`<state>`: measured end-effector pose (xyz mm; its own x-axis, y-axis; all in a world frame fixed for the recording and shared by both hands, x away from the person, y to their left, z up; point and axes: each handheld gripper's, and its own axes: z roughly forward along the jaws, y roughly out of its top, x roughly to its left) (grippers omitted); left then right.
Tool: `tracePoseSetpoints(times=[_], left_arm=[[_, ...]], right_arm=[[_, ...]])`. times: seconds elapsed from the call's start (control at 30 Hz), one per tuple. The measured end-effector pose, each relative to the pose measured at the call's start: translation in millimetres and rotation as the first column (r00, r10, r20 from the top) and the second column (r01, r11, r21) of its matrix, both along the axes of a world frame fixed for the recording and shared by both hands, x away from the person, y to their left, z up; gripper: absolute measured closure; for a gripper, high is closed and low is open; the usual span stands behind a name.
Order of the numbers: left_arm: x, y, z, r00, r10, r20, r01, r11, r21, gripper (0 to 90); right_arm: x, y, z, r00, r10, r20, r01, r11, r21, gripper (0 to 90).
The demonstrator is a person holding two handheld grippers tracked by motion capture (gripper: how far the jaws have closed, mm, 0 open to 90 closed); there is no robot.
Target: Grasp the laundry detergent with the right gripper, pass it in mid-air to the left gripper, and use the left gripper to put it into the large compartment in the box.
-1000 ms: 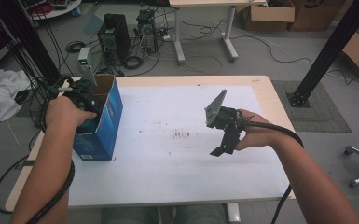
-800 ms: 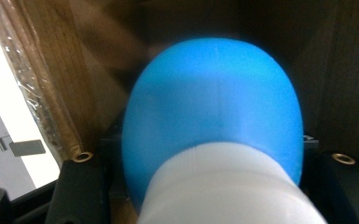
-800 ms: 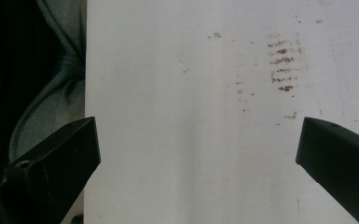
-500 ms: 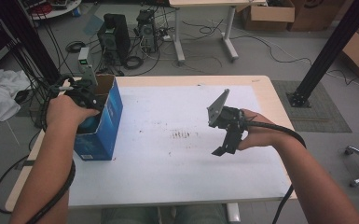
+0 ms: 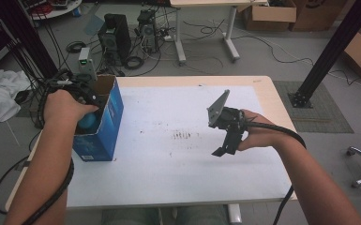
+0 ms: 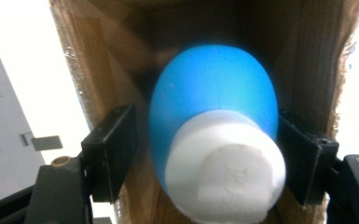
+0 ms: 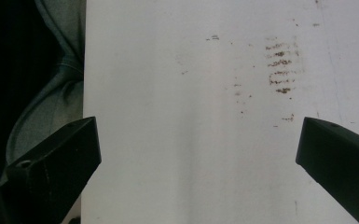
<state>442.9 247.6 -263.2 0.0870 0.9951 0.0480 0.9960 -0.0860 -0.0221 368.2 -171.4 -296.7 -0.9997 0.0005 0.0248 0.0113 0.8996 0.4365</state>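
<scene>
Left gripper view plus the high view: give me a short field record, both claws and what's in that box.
left claw: jaws astride the blue round object with white cap, inside the blue cardboard box; contact cannot be told
right claw: open, holds nothing, above the white tabletop
box: upright, at the table's left edge
tabletop: brown smudges near the centre

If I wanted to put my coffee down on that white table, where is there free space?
The bare white table offers most room in its middle, between the blue box at the left edge and the right tongs hovering near the right side, around the brown smudges. The far strip is also free. It is crowded at the box, where the left tongs reach inside.
</scene>
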Motion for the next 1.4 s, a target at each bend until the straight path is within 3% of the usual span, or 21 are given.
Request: tracePoseSetpoints(times=[0.5,0.7,0.8,0.97,1.13,1.17,1.4], left_arm=[[-2.3,-8.3,34.5,0.9978,-0.04,0.053,0.04,0.9991,0.014,21.0],[-1.2,-13.1,47.8,0.9968,-0.071,0.037,0.07,0.9972,0.028,17.8],[-0.7,-16.9,59.3,0.9938,-0.098,0.052,0.097,0.9948,0.031,17.2],[-2.2,-26.2,78.3,0.9876,-0.143,0.065,0.143,0.9897,-0.001,14.6],[-3.4,-31.5,83.8,0.983,-0.173,0.061,0.176,0.9837,-0.038,7.2],[-4.0,-34.7,84.7,0.9796,-0.193,0.056,0.196,0.9794,-0.049,4.6],[-5.3,-45.2,87.9,0.9694,-0.238,0.058,0.242,0.9689,-0.053,3.8]], right_arm=[[0.7,2.4,-0.8,1.0,-0.001,-0.002,0.001,1.0,0.0,0.0],[0.4,1.5,0.3,1.0,-0.002,-0.003,0.002,1.0,-0.003,0.0],[0.4,0.3,1.2,1.0,-0.005,-0.002,0.005,1.0,-0.005,0.0],[-0.2,-1.4,3.2,0.9999,-0.012,-0.002,0.012,0.9999,-0.007,0.0],[-0.3,-2.5,5.0,0.9999,-0.014,-0.001,0.014,0.9999,0.003,0.0],[-0.2,-2.8,4.8,0.9998,-0.017,-0.003,0.017,0.9998,0.003,0.0],[-0.3,-3.6,5.5,0.9998,-0.021,-0.002,0.021,0.9998,0.004,0.0]])
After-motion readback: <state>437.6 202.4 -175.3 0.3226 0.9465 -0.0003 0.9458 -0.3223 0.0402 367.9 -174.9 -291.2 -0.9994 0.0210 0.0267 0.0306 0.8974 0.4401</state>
